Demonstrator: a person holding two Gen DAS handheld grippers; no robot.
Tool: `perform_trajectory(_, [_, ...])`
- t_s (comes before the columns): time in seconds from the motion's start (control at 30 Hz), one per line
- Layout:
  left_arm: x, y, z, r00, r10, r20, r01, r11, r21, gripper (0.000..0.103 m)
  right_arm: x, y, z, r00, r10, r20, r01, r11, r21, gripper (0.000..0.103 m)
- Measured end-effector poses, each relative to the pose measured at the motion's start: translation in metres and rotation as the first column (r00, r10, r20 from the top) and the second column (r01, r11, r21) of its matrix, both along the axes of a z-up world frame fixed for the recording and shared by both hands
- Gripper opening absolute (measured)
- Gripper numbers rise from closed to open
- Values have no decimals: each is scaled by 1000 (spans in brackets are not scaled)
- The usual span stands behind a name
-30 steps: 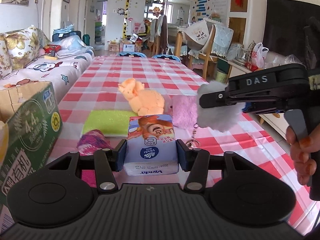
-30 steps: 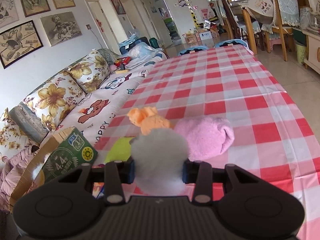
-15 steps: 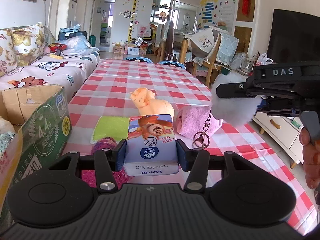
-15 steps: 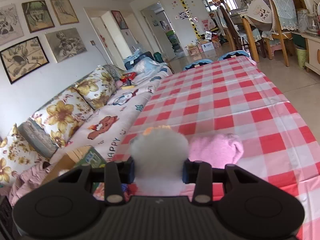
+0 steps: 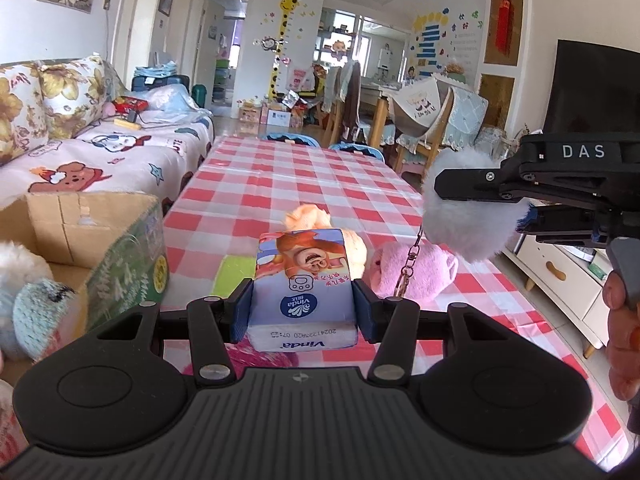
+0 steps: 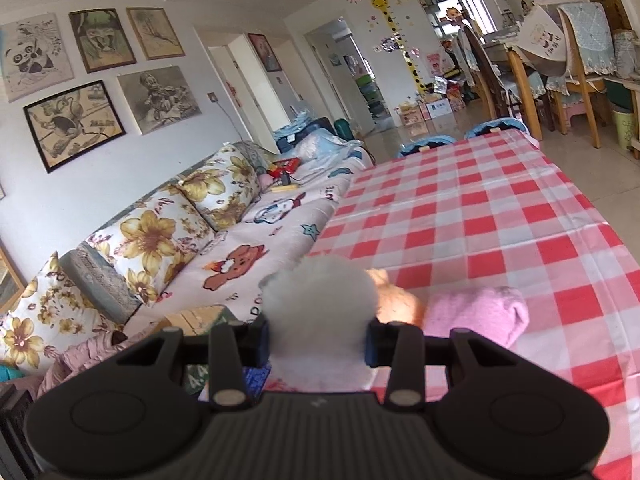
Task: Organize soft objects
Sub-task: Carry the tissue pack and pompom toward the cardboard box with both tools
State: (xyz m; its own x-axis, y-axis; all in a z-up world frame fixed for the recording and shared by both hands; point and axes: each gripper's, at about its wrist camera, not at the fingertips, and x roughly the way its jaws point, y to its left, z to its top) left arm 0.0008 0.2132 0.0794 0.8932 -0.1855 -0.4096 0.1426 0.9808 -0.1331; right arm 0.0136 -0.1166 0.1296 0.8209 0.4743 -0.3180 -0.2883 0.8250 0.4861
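My left gripper [image 5: 302,310] is shut on a blue Vinda tissue pack [image 5: 304,280], lifted above the checked table [image 5: 280,184]. My right gripper [image 6: 318,338] is shut on a white fluffy pompom [image 6: 320,308]; in the left wrist view that pompom [image 5: 468,216] hangs at the right with its metal keychain [image 5: 408,268] dangling. On the table lie an orange plush toy [image 5: 308,216], a pink plush [image 5: 416,276], a green sponge [image 5: 236,272] and, partly hidden under my left gripper, a pink-purple knitted item [image 5: 260,360].
An open cardboard box [image 5: 96,236] stands at the table's left edge with a light blue plush [image 5: 36,308] and a white fluffy toy [image 5: 16,260] in it. A sofa [image 6: 192,240] runs along the left. Chairs [image 5: 432,128] and a TV cabinet [image 5: 560,280] stand to the right.
Both grippers have risen with their loads. The pompom has come up off the pink plush and its keychain now hangs free. The box's inside has come into the left wrist view.
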Motion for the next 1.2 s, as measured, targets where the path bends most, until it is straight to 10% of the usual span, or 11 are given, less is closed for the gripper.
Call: perform_trajectory(1.2, [-13, 74, 30, 978, 199, 60, -193, 977, -92, 63, 9, 116, 47, 964, 206, 170, -219, 974, 56, 40])
